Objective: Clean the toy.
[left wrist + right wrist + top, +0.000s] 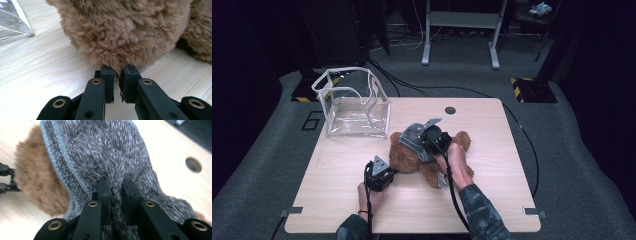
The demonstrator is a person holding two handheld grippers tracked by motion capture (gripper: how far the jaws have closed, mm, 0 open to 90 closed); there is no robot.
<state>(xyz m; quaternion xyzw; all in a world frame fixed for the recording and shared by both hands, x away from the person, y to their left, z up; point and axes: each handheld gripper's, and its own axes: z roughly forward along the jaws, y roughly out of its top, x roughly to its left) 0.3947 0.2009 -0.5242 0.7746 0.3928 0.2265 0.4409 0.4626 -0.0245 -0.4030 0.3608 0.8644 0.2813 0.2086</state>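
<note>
A brown teddy bear [409,157] lies on the wooden table [482,200], its head toward the left. A grey knitted hood [100,152] of its garment covers part of the head. My left gripper [118,75] is shut on a tuft of the bear's brown fur [117,37] at the head's near edge; in the high view that gripper [387,171] sits just left of the bear. My right gripper [117,185] is shut on a fold of the grey hood, and it [424,140] hovers over the bear's head [37,180].
A clear plastic box-shaped bag [353,102] with white edging stands open at the table's back left. A round cable hole [450,110] lies in the table's far edge. Cables [527,150] trail over the grey floor. A white stand [460,30] rises behind.
</note>
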